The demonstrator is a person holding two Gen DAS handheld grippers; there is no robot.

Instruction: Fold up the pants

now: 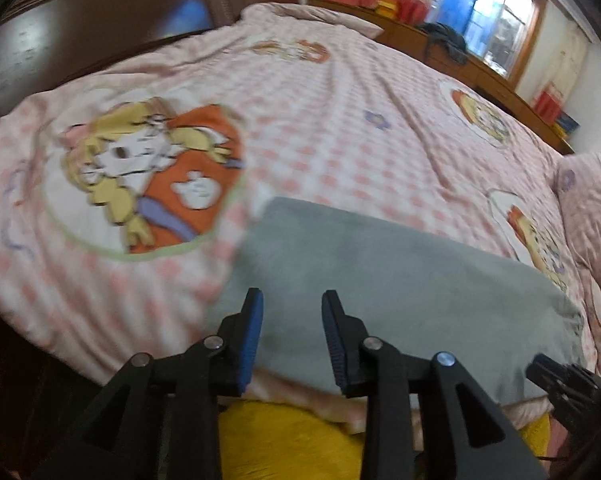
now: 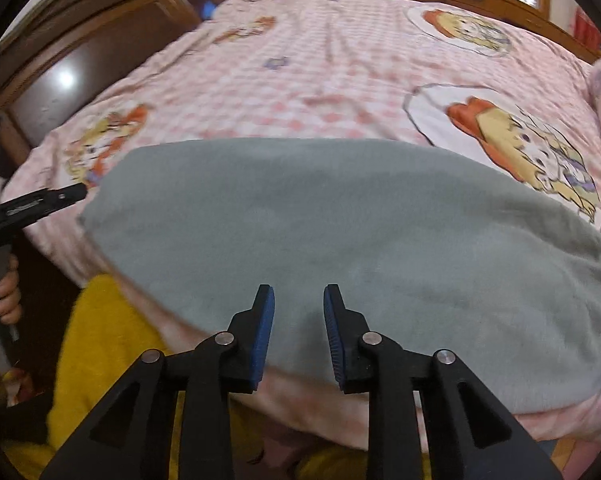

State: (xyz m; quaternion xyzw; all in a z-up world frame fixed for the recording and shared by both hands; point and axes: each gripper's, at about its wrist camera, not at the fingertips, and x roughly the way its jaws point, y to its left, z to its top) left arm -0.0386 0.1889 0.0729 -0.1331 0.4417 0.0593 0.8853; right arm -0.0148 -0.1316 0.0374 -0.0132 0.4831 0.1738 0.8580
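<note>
Gray pants (image 2: 340, 232) lying folded flat near the front edge of the bed (image 2: 320, 80), on the pink checked quilt. Left gripper (image 1: 292, 312) and right gripper (image 2: 299, 304) hovering above the near edge, jaws parted, grasping nothing.
</note>
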